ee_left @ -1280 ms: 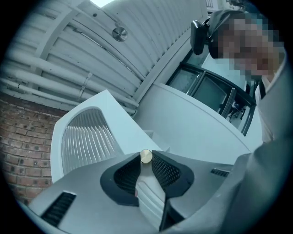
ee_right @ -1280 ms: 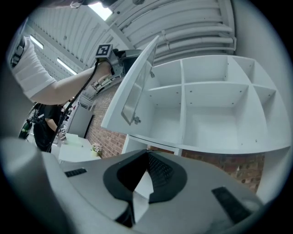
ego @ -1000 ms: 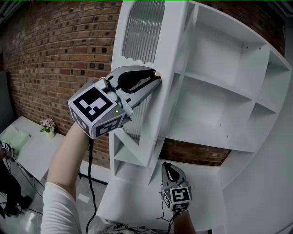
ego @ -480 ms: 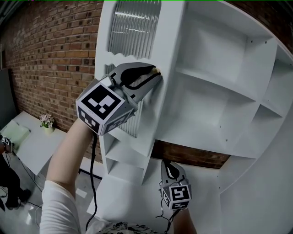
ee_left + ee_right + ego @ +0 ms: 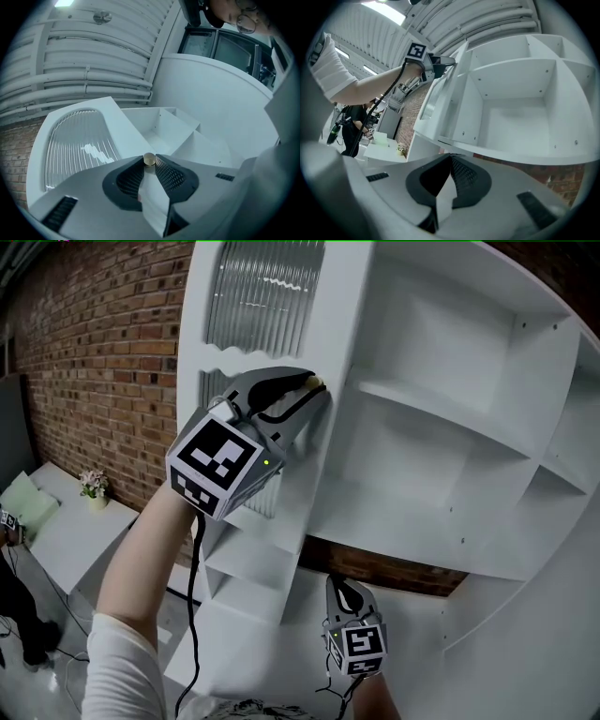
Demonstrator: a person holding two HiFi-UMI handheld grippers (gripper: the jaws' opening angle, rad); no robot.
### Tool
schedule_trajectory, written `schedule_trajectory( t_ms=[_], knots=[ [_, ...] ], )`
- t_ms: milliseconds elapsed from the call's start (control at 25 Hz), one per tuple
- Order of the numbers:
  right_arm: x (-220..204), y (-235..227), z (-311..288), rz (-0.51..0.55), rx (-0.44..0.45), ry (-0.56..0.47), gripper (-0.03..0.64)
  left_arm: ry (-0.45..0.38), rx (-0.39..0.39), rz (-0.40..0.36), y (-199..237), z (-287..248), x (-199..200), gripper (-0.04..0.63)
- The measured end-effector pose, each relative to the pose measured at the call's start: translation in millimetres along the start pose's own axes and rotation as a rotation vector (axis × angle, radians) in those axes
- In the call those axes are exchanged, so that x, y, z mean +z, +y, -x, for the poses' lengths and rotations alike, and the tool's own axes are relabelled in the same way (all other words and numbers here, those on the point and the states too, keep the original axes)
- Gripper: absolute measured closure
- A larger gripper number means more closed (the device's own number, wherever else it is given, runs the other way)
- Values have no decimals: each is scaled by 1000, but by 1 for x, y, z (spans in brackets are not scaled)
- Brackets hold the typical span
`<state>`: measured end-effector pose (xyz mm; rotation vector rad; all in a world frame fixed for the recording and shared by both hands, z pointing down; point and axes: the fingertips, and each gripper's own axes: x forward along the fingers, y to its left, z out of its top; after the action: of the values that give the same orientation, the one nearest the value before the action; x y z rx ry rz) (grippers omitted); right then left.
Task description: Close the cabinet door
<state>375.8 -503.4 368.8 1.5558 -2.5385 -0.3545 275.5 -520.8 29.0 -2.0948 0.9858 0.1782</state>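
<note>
My left hand-held gripper [image 5: 148, 165] pinches the cabinet door's [image 5: 272, 296] knob [image 5: 149, 159], half hidden between its jaws; my right hand-held gripper [image 5: 451, 159] hangs closed, empty.

At the lower left I see a white table [image 5: 75, 542]; on it stand a small flower pot [image 5: 92, 489] and a pale green pad [image 5: 25, 510]. The cabinet [image 5: 412, 474] has white shelves [image 5: 441, 414].

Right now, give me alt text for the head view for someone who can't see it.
The left gripper pinches the small pale round knob of a white cabinet door with a ribbed glass panel, standing open beside white shelves. The right gripper hangs low, shut and empty.
</note>
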Motion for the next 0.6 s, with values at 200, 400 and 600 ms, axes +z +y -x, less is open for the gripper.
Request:
schedule_trajectory(
  t_ms=[200, 400, 600],
  knots=[
    [-4, -13, -6, -5, 12, -1, 609, 25, 24, -12, 2, -18, -12, 502],
    [-5, -22, -12, -3, 23, -11, 609, 52, 48, -33, 4, -30, -22, 502],
    [-3, -27, -17, -9, 32, -24, 609, 86, 57, -57, 6, -39, -29, 502]
  ],
)
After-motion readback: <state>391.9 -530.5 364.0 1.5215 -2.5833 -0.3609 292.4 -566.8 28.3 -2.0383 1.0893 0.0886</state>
